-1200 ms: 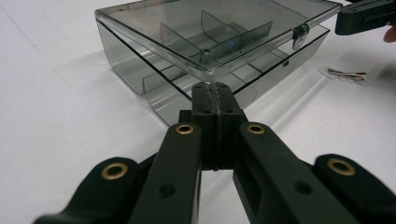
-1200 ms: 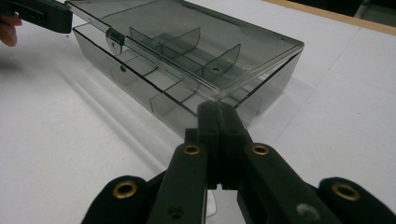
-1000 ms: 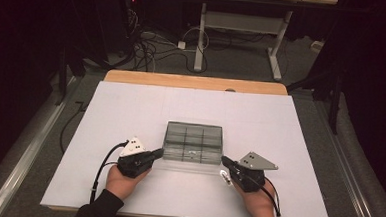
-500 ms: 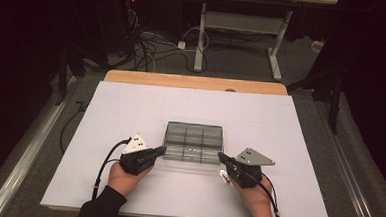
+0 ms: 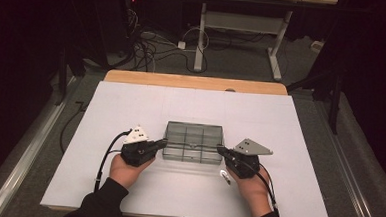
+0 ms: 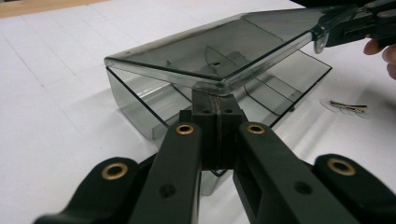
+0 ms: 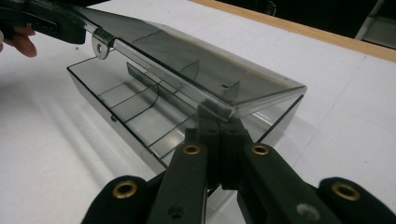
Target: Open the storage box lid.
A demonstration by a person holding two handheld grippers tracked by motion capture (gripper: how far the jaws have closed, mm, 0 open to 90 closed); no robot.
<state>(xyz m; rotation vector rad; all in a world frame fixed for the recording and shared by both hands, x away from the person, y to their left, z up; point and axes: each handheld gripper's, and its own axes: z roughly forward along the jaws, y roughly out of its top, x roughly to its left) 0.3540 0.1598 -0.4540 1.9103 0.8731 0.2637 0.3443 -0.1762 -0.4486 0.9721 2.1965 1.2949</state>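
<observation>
Smoky clear plastic catches the light as a person works a compartment box open at the middle of a white table. The left gripper and the right gripper come at the box from opposite ends, each with its jaws clenched together and the closed tips wedged under a front corner of the hinged lid. In the gripper views the lid stands tilted up off the base, its front edge raised and its far edge still joined, with the dividers bare beneath. The step in hand appears to be lifting the lid, roughly partway through its swing. The next move likely calls for both tips to rise evenly and push back together, so the lid neither twists nor slips off. A small object lies just beside the right hand.
</observation>
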